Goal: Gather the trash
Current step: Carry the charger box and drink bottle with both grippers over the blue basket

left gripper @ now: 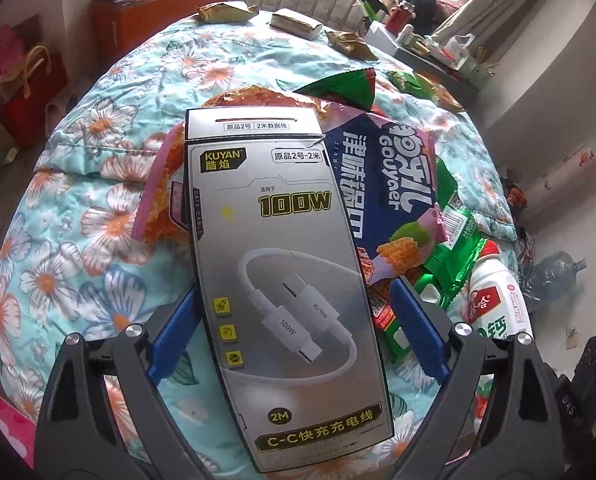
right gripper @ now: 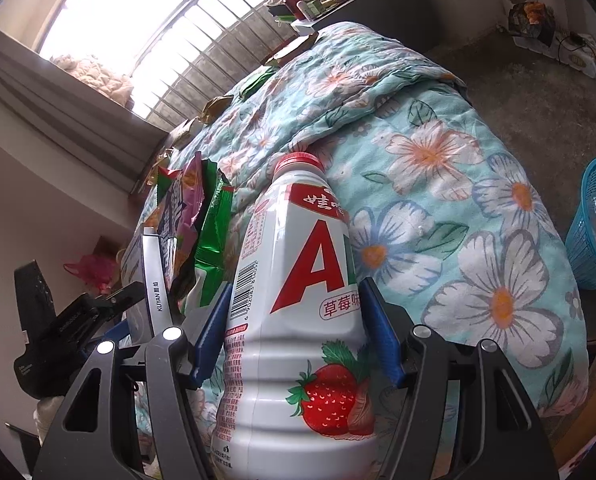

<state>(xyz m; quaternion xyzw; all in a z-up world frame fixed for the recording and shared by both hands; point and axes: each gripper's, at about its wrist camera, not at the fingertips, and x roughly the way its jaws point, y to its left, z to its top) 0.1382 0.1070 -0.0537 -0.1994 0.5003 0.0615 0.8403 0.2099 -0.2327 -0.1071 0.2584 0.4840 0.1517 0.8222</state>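
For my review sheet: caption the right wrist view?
Right gripper clamps a strawberry milk bottle over the floral quilt.

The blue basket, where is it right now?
The blue basket stands on the floor at the right edge of the right wrist view, beside the floral quilt.

A bedroom at home.
My tool faces a bed with a floral quilt [left gripper: 78,200]; barred window [right gripper: 170,40] upper left, curtain [left gripper: 497,4] upper right.

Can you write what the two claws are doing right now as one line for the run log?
left claw: open around cable box | right claw: shut on strawberry milk bottle | place: floral quilt | blue basket: nearby
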